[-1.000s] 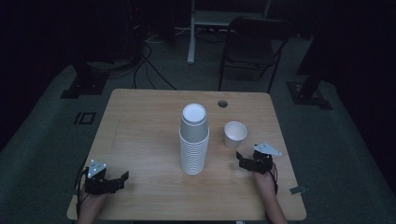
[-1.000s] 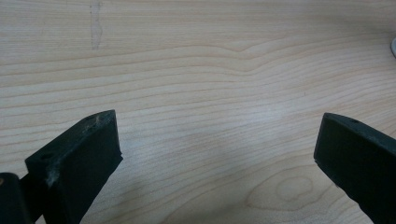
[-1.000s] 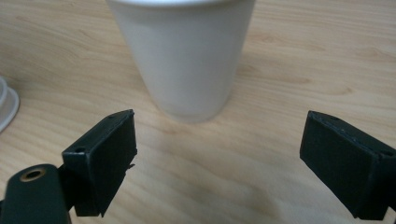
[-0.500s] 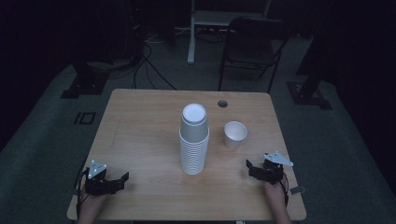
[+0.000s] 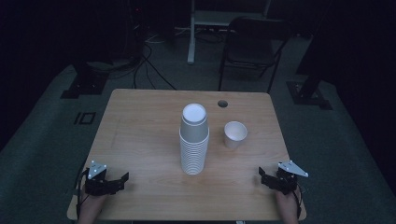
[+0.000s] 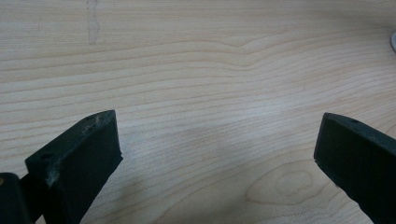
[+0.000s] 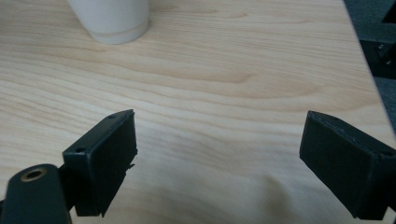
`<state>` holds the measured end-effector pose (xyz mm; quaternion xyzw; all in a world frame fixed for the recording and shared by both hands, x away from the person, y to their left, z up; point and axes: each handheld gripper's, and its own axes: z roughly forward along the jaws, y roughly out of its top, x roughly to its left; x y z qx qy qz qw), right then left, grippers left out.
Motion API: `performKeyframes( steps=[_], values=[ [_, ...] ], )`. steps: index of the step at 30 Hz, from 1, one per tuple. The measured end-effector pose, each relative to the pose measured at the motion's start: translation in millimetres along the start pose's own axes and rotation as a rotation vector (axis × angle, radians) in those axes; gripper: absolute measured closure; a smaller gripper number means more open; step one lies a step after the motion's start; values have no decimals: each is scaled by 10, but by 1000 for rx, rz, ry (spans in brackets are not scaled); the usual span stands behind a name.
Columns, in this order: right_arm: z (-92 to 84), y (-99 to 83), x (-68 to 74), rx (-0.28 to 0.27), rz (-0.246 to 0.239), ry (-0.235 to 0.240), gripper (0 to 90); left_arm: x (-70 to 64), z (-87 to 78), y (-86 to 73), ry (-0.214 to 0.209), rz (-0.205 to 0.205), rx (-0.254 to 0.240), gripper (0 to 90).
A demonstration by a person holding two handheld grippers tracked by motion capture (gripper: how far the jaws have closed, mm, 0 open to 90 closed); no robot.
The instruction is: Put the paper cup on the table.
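A tall stack of white paper cups stands upright at the middle of the wooden table. To its right stands a single white cup, upright and apart from the stack; its base appears at the top of the right gripper view. My left gripper rests near the front left corner, jaws wide apart over bare wood. My right gripper sits near the front right corner, open with nothing between its fingers.
A round cable hole lies near the table's far edge. Beyond the table stand a dark chair and a desk leg, with cables on the floor. The table's right edge runs close to my right gripper.
My right gripper has drawn back from beside the single cup toward the front right corner. The left gripper has barely moved. The cups stay in place.
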<state>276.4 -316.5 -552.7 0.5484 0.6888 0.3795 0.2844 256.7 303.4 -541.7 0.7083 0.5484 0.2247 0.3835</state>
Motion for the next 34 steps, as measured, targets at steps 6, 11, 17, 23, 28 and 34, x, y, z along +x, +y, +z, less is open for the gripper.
performKeyframes(
  steps=[6,11,17,23,28,34],
  values=[
    [-95,-69,-70,17,10,-45,129,0,-3,-2,0,1,1,9],
    [-144,-108,-126,49,20,-51,129,2,-3,-5,1,2,3,9],
    [-127,-130,-164,143,23,-84,129,1,-6,-13,1,-1,4,8],
    [-109,-125,-211,161,74,-90,126,-7,4,-19,3,4,10,9],
    [-103,-123,-203,166,65,-92,119,-13,16,-27,0,6,19,9],
    [-95,-117,-204,166,66,-93,119,-14,25,-29,2,10,24,8]
  ],
)
